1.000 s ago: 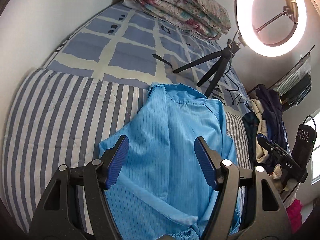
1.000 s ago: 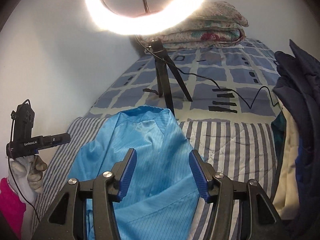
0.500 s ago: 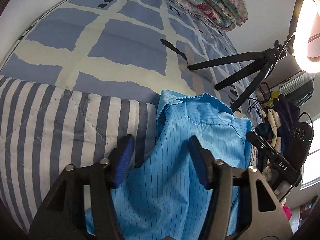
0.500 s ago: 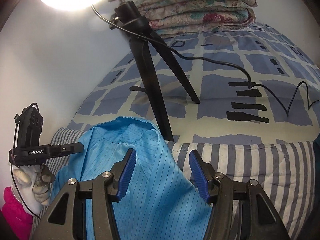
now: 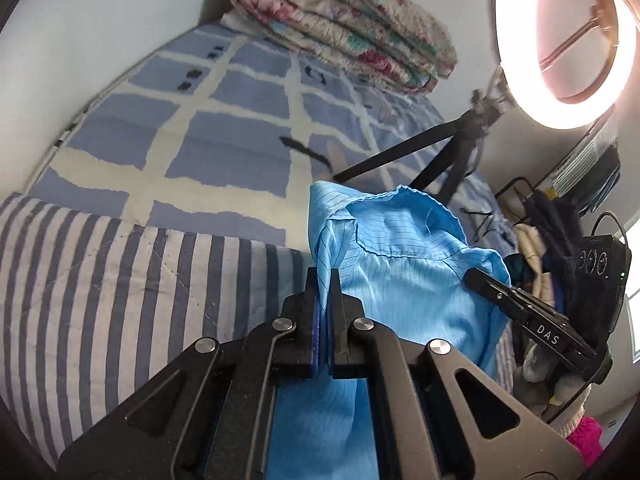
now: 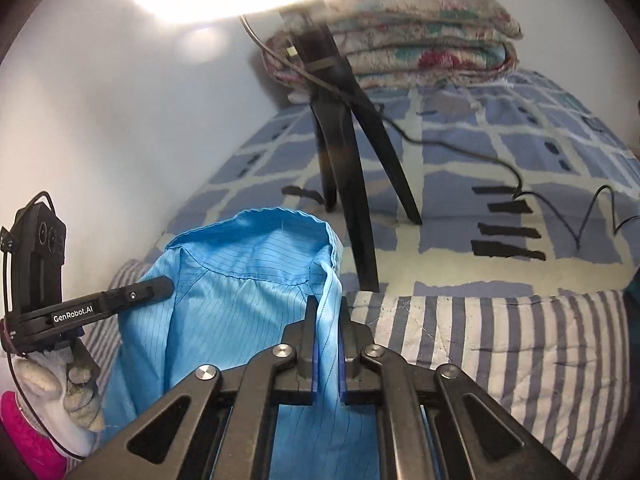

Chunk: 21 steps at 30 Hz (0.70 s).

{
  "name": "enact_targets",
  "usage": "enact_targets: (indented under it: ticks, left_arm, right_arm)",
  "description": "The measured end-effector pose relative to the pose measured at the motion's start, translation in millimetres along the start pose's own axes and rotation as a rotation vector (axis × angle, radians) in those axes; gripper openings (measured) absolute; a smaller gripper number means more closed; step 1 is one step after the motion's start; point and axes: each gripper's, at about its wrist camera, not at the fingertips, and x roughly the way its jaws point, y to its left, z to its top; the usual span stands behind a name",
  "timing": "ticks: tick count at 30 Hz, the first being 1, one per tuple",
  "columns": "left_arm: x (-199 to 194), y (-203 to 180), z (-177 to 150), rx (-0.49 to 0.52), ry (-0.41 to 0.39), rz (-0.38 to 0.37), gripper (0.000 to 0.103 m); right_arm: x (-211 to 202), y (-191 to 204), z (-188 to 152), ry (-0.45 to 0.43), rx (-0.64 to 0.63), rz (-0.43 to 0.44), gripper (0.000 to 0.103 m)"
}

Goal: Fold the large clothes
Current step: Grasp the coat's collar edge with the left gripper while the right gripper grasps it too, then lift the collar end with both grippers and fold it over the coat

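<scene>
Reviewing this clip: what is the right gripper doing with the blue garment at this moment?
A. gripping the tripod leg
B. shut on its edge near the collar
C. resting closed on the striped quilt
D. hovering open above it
B: the right gripper is shut, with the edge of the blue garment pinched between its pads.
</scene>
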Motion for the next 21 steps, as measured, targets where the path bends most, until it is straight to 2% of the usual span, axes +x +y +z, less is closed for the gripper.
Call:
enact_targets:
  ticks: [5, 10, 17, 21]
  left_arm:
    - [-54.5, -18.0, -12.5, 0.016, -0.063, -0.024, 0.0]
    - [-124.7, -39.1, -48.4, 0.045, -0.105, -0.03, 0.0]
    - [-215.0, -72.9, -121.8, 0.084, -0.116, -0.013, 0.0]
    - [-247.9, -79.0, -162.0, 0.06, -0.118, -0.019, 0.0]
  right_arm:
    - [-57.1, 24.0, -5.8, -0.061, -0.032, 0.033, 0.002]
    - [-124.8, 50.7, -28.0, -0.093, -0.08, 0.073, 0.001]
    - [-217.9, 89.8, -89.3, -0.085, -0.144, 0.094, 0.001]
    - [-255.0, 105.6, -133.9, -0.063, -0.145, 0.106, 0.0]
